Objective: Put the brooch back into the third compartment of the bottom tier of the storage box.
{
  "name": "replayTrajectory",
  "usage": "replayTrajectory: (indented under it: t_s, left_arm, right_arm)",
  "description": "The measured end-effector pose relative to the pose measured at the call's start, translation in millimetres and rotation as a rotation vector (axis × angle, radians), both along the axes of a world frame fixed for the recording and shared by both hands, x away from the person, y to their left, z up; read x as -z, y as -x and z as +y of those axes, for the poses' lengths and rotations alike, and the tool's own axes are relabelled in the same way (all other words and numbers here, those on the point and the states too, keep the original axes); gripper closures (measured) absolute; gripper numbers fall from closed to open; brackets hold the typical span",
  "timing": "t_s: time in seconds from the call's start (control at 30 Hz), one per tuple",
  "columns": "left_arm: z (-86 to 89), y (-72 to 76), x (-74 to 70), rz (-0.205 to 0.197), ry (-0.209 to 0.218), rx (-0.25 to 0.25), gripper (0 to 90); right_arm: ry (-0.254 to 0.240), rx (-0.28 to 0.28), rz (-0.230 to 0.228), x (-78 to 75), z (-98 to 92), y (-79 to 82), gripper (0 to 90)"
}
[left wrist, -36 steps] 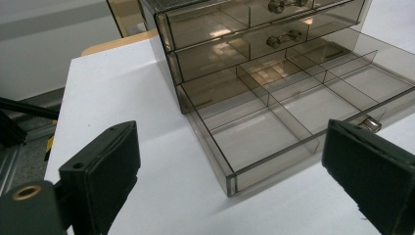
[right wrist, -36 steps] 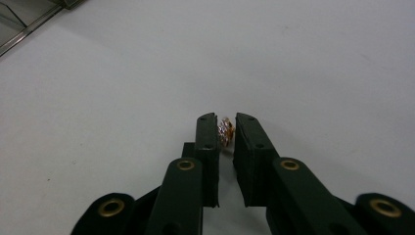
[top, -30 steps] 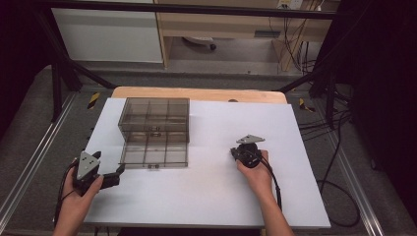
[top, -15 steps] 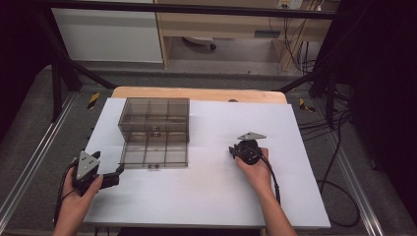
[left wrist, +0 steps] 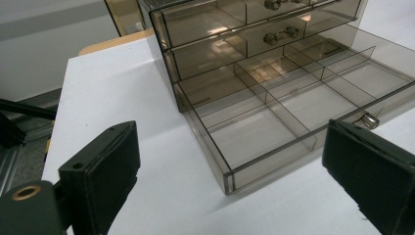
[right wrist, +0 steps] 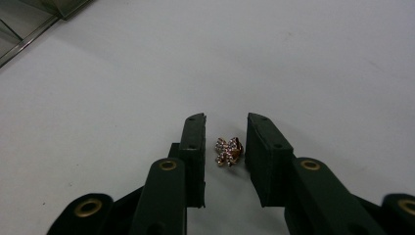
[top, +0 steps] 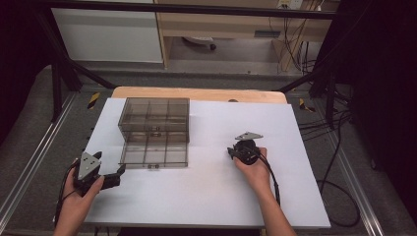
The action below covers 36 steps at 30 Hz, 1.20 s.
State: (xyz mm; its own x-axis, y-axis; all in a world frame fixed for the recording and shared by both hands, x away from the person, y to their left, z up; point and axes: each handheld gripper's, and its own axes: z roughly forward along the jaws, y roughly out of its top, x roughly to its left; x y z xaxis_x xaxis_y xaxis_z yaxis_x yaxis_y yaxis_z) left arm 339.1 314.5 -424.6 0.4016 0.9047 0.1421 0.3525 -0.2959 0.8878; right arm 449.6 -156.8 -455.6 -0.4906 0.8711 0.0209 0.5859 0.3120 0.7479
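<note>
A small gold bow-shaped ornament (right wrist: 227, 151) set with sparkling stones lies on the white table. My right gripper (right wrist: 226, 122) is low over it with a jaw on either side. The jaws have just been opening, and the pads do not press on the ornament. In the high view the right gripper (top: 232, 152) is right of centre, pointing left. My left gripper (top: 117, 176) rests at the front left with its jaws wide open and nothing between them. From the left gripper (left wrist: 232, 147), I face the pulled-out bottom drawer (left wrist: 274, 112) of a smoky clear drawer box (top: 155, 115).
The open drawer (top: 155, 155) is split into several bare compartments and has a small metal handle (left wrist: 370, 119) on its front. The white sheet (top: 206, 196) covers a wooden tabletop (top: 196, 93). Cables trail off the table's right side.
</note>
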Motion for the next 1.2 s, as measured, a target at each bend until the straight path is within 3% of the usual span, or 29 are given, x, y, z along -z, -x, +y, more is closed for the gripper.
replayTrajectory:
  t_s: [0.17,0.3,0.77,0.97,1.2]
  left_arm:
    - [-0.6,0.0,0.2,0.0,-0.001,0.002,7.1]
    - [-1.1,-0.1,0.4,0.001,-0.001,0.004,7.1]
    - [-1.0,0.1,0.0,-0.001,-0.002,0.004,7.1]
    - [-0.9,-0.2,0.2,-0.002,0.002,0.002,7.1]
    - [-1.4,-0.1,0.2,-0.001,0.0,0.003,7.1]
  right_arm:
    - [0.008,-0.003,-0.007,0.1,0.7,0.0,79.1]
    - [0.02,-0.009,-0.015,0.0,2.0,0.3,79.9]
    - [-0.01,-0.013,-0.014,-2.4,1.6,2.9,81.1]
    - [-0.059,-0.005,-0.027,-8.3,-0.7,5.7,81.1]
    - [-0.078,-0.014,-0.039,-11.3,0.5,8.0,81.1]
